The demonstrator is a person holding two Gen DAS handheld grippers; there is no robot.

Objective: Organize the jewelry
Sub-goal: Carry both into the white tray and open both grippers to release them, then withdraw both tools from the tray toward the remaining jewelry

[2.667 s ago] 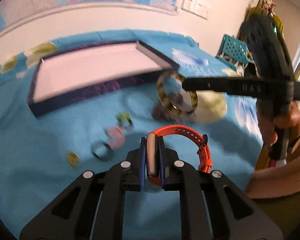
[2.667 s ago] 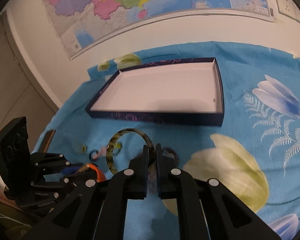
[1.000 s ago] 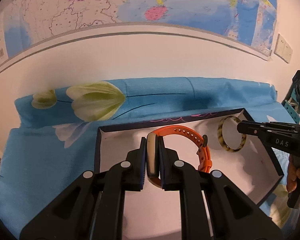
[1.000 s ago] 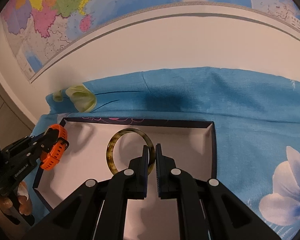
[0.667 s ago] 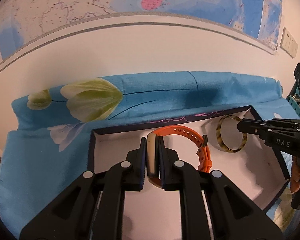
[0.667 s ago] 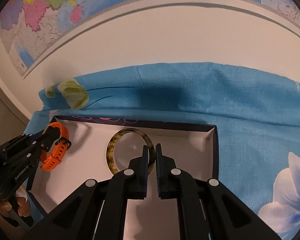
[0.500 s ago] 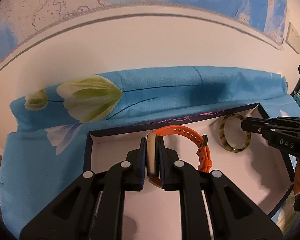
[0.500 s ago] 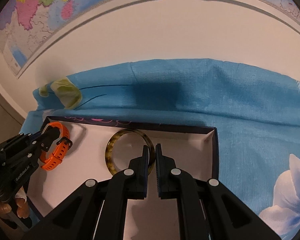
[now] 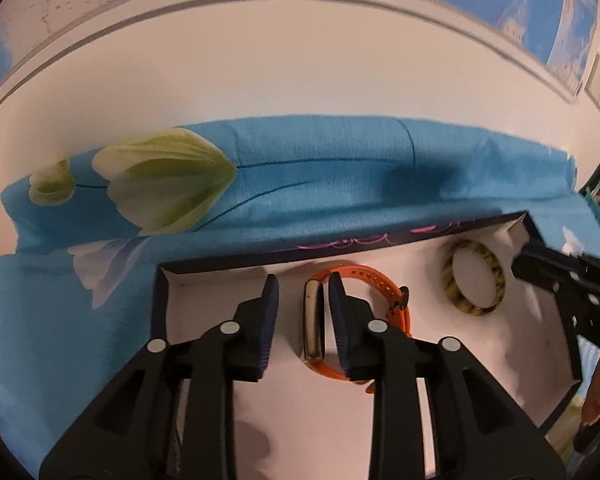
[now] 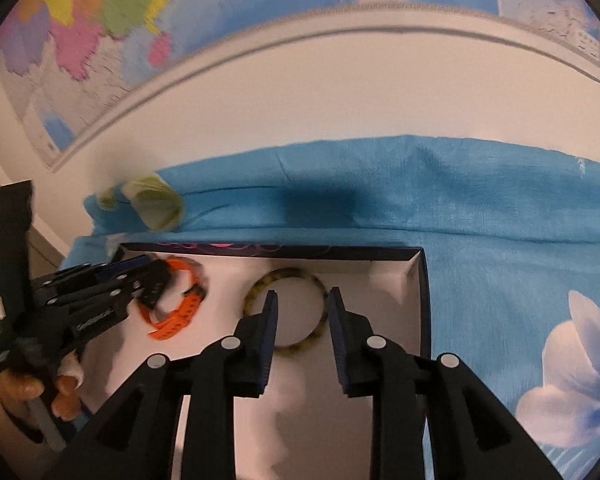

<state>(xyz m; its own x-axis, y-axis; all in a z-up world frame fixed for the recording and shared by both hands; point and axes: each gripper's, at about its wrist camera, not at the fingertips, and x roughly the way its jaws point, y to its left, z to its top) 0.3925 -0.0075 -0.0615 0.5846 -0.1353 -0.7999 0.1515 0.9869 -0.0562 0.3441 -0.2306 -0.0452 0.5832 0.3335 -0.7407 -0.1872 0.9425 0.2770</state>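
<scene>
- Your left gripper [image 9: 299, 295]: jaws opening, orange watch [image 9: 315, 322] loose between them, lying inside the tray [image 9: 228, 266] near its back wall.
- Your right gripper [image 10: 302, 307]: jaws opening, tortoiseshell bangle [image 10: 286, 308] freed, right of the watch.
- Withdraw straight back.

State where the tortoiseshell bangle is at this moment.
In the right wrist view, the tortoiseshell bangle lies inside the white-lined tray, near its far right corner, right of the orange watch.
</scene>
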